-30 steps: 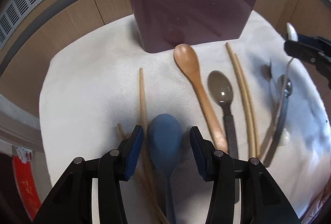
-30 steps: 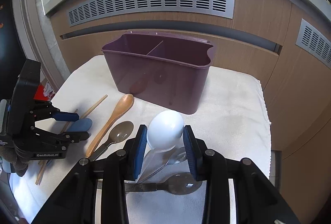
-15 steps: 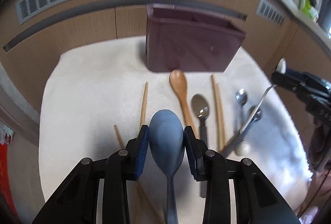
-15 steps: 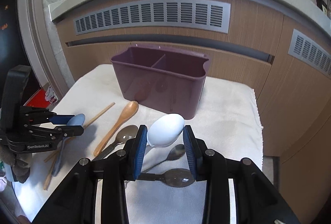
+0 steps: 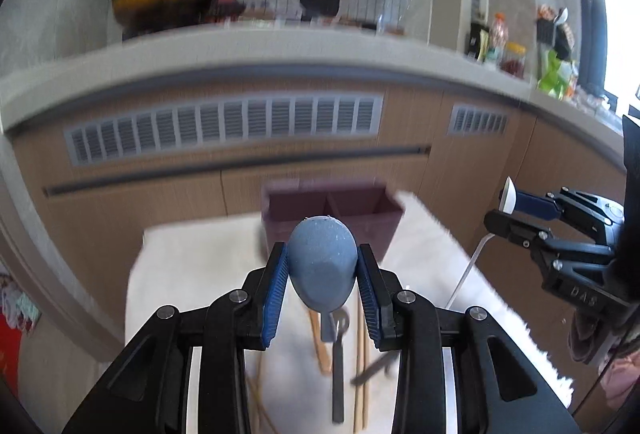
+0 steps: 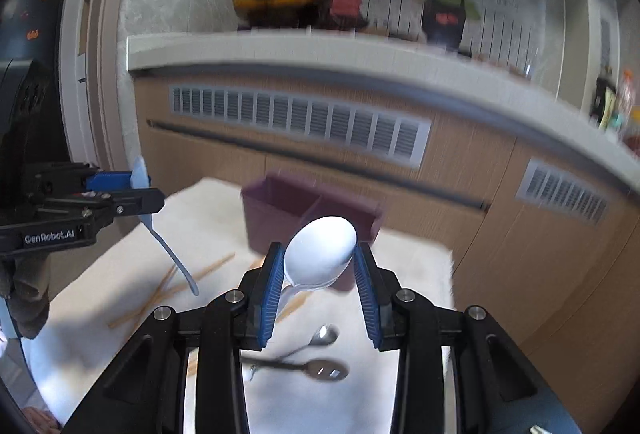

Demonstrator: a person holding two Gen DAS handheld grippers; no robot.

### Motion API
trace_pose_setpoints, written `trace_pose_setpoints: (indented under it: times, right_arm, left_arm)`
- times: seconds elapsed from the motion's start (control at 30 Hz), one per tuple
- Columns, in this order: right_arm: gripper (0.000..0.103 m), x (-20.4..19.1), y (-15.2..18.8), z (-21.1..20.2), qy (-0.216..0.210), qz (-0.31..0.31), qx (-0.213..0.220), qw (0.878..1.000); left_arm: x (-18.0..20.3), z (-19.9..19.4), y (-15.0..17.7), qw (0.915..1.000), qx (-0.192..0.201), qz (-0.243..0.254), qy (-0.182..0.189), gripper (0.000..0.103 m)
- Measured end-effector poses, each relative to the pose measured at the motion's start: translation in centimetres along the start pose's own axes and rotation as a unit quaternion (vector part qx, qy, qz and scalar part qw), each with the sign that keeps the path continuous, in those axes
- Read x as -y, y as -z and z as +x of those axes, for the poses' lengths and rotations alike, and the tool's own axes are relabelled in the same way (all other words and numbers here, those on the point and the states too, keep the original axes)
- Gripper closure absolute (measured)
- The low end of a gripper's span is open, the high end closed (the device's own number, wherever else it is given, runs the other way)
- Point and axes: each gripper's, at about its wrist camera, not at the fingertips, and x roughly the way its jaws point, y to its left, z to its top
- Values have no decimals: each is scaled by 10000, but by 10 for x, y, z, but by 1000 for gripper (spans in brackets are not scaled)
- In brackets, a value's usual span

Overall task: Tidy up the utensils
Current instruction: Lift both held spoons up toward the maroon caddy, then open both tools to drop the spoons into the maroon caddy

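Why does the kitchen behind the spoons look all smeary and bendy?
Left wrist view: counter and purple bin are smeared by motion blur, while the blue spoon in the left tool stays sharp. Right wrist view: same smear, crisp white spoon. The fisheye lens bends the straight counter edges.

One purple bin (image 6: 308, 222), two compartments. One blue spoon (image 5: 322, 266). One white spoon (image 6: 320, 254). Two metal spoons (image 6: 320, 370). One dark-handled spoon (image 5: 338, 366). Chopsticks (image 6: 172, 290): several, count unclear.

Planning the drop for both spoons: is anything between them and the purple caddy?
Nothing visible. The blue spoon in the left claw and the white spoon in the right claw are raised, facing the open-topped purple caddy; its compartments look empty, though blurred.
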Motion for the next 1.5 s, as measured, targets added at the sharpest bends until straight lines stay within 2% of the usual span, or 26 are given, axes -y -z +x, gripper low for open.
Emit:
trace_pose_setpoints:
  times: [0.13, 0.27, 0.33, 0.47, 0.63, 0.77, 0.93, 1.27, 1.37, 1.5]
  right_arm:
    - [70, 10, -54, -16, 445, -280, 713, 9961]
    - [70, 21, -94, -12, 765, -424, 1081, 9903]
    - [70, 25, -105, -4, 945, -514, 1180, 9872]
    - [70, 37, -110, 33, 934, -505, 1034, 9890]
    - [70, 40, -89, 96, 839, -485, 505, 9940]
    - [70, 41, -63, 141, 802, -548, 128, 9952]
    - [70, 48, -36, 184, 460, -291, -406, 9977]
    - [68, 53, -2, 220, -120, 84, -1079, 9941]
    - [54, 52, -1, 221, -252, 140, -1173, 9927]
    - [41, 55, -2, 198, -201, 194, -954, 9951]
  left_arm:
    - [7, -15, -63, 9977, 630, 214, -93, 68]
    - [5, -16, -113, 9941, 1057, 215, -90, 68]
    - [0, -8, -131, 9928, 1184, 155, -62, 68]
    - [-11, 25, -144, 9932, 1166, 8, -69, 68]
    - [-24, 82, -134, 9965, 812, -191, 33, 68]
    - [-31, 127, -111, 9987, 474, -195, 7, 68]
    - [-32, 172, -85, 9996, 6, -245, 114, 68]
    - [-29, 219, -53, 9980, -493, -350, 196, 67]
    - [-29, 220, -49, 9973, -578, -360, 274, 59]
    - [-28, 199, -51, 9980, -373, -423, 296, 57]
